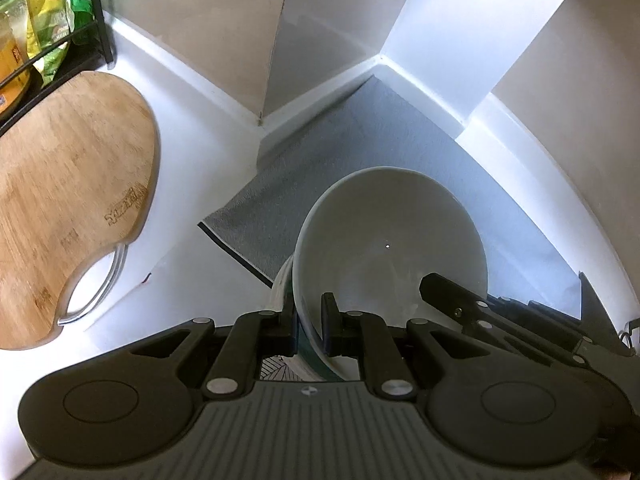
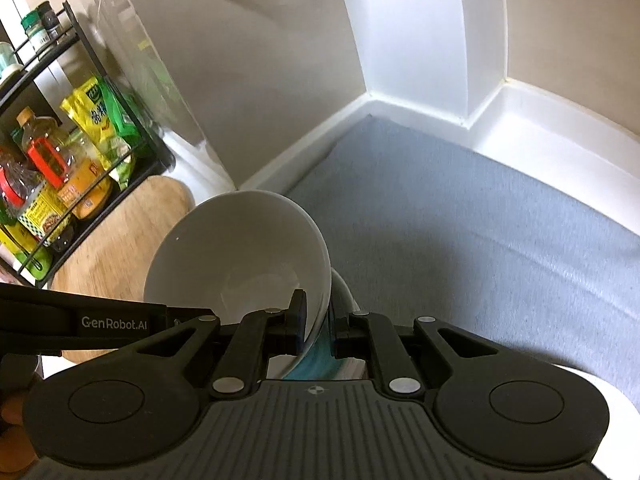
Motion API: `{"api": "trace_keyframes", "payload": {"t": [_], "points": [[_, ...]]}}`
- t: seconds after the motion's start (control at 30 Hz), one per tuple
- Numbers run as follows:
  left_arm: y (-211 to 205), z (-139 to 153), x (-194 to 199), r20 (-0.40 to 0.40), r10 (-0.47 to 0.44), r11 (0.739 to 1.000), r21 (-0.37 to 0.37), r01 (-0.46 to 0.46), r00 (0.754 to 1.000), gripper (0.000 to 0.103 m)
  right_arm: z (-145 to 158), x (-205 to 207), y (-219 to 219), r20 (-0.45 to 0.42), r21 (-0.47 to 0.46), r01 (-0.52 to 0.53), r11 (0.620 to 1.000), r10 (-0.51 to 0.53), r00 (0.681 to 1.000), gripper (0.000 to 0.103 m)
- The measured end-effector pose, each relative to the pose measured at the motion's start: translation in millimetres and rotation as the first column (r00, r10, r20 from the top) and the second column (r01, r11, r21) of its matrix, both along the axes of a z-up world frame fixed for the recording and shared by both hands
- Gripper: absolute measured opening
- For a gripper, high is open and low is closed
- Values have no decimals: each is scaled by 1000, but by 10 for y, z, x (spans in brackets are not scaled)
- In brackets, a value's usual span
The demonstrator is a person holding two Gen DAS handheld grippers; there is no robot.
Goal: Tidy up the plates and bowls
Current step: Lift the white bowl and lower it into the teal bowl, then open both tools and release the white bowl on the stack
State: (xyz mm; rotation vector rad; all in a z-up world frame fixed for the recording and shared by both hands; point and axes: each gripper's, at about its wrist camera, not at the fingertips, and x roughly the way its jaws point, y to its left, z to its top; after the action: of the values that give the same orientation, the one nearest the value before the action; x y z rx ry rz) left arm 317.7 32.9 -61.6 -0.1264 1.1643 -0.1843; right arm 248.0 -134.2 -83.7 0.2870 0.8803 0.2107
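A white bowl is held between both grippers above a grey mat. My left gripper is shut on the bowl's left rim, one finger inside and one outside. My right gripper is shut on the opposite rim of the same bowl; its outer wall shows a teal band. My right gripper also shows in the left wrist view, and my left gripper reaches in at the left of the right wrist view. Another white dish edge sits under the bowl.
A round wooden cutting board with a metal handle lies left on the white counter. A black wire rack with bottles and snack bags stands behind it. The grey mat fills the corner, bounded by white wall ledges.
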Motion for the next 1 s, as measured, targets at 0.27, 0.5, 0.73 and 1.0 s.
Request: {"api": "trace_keyframes", "payload": {"t": [0.27,0.5,0.73,1.0], "points": [[-18,-84,14,-8,-12,1000,10,12,1000,12,-40,16,32,-13,-9,0,1000,0,1000,12],[-35,-94,-20,-12,-26,1000,9,26,1000,13,-72,5,-1,-23,6,-6,1000,6,1000,11],[-3,-92,2,-35,-21,1000,-16,21,999,14,-90,26,-40,-31,28,-10,1000,11,999,11],[40,-85,39,-65,-12,999,-40,10,998,15,-92,42,-62,-43,41,-15,999,17,999,11]]}}
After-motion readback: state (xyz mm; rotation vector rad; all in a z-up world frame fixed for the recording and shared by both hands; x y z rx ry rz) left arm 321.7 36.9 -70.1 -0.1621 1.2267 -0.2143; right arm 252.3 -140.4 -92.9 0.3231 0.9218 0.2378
